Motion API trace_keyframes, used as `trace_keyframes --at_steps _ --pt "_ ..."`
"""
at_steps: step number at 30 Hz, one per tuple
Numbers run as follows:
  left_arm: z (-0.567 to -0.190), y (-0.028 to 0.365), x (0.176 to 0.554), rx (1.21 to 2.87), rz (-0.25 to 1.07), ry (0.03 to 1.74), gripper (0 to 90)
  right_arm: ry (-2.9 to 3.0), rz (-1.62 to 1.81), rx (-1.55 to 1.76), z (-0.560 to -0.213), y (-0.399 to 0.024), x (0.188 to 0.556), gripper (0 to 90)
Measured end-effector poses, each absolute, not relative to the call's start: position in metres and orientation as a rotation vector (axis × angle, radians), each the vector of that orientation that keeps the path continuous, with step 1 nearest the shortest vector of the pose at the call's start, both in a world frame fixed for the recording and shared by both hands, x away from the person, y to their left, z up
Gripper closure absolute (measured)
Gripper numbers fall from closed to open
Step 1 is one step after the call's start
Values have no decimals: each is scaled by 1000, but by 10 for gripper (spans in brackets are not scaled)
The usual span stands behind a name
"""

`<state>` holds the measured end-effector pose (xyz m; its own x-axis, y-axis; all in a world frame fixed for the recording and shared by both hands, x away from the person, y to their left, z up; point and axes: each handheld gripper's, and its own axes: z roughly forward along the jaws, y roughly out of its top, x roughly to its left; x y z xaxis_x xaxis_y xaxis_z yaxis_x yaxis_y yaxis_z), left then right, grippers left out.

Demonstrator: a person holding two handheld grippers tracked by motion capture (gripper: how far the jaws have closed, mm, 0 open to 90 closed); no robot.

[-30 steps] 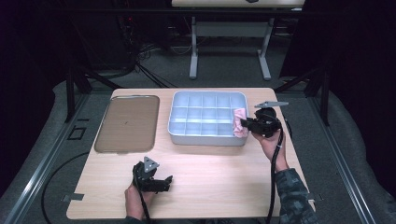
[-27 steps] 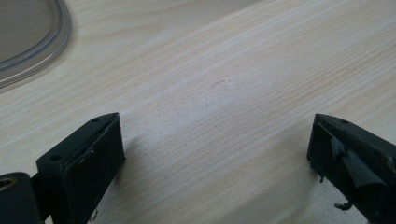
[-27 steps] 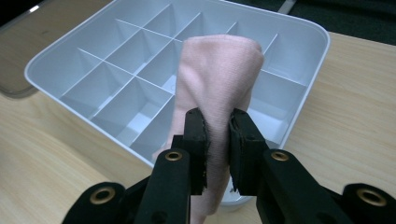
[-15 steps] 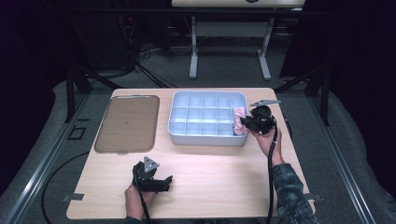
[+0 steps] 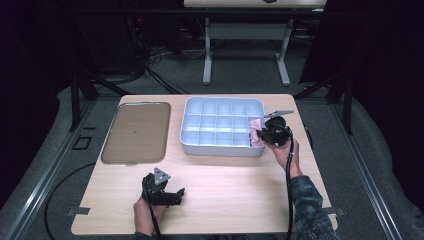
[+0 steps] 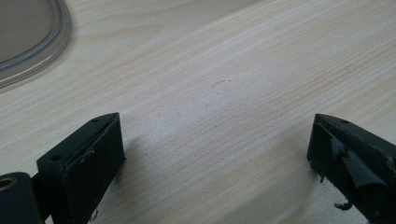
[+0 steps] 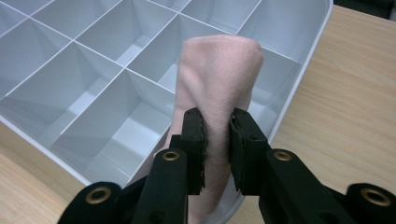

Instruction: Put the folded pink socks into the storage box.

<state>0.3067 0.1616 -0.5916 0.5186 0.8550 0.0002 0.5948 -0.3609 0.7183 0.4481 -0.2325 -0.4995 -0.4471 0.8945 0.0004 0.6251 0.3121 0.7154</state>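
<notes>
Placing step: right tongs (image 7: 216, 140) clamped on pink cloth (image 7: 217, 79), over tray's (image 5: 220, 148) right-edge cells. Next: lower into one cell, release. Left tongs (image 6: 210, 154) apart, idle near surface's (image 5: 230, 190) front edge.

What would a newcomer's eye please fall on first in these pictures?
Probably the pink cloth, pinched in the right tongs above the right-hand end of the white divided tray. Next, the left tongs resting open near the table's front edge, and the clear lid lying left of the tray.
</notes>
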Motion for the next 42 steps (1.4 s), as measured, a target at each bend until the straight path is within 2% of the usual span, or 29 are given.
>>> trace_keyframes --at_steps 8,13,18,22,30,33,39,42 --pt "-592 162 307 2088 498 1176 35 2223 832 1328 -503 -226 450 731" --pt "-592 162 307 2088 499 1176 35 2241 825 1347 -502 -226 449 656" --pt "-592 162 307 2088 499 1176 35 2220 871 1332 -493 -227 442 622" --pt "-592 162 307 2089 499 1176 35 2177 914 1304 -485 -226 438 632" --pt "-592 162 307 2088 499 1176 35 2224 898 1339 -493 -227 441 743" --pt "-592 162 307 2088 499 1176 35 2223 905 1352 -493 -228 441 740" --pt "-592 162 307 2089 499 1176 36 2198 967 1369 -486 -236 436 632" --pt "-592 162 307 2088 499 1176 35 2188 1007 1374 -480 -241 429 539"
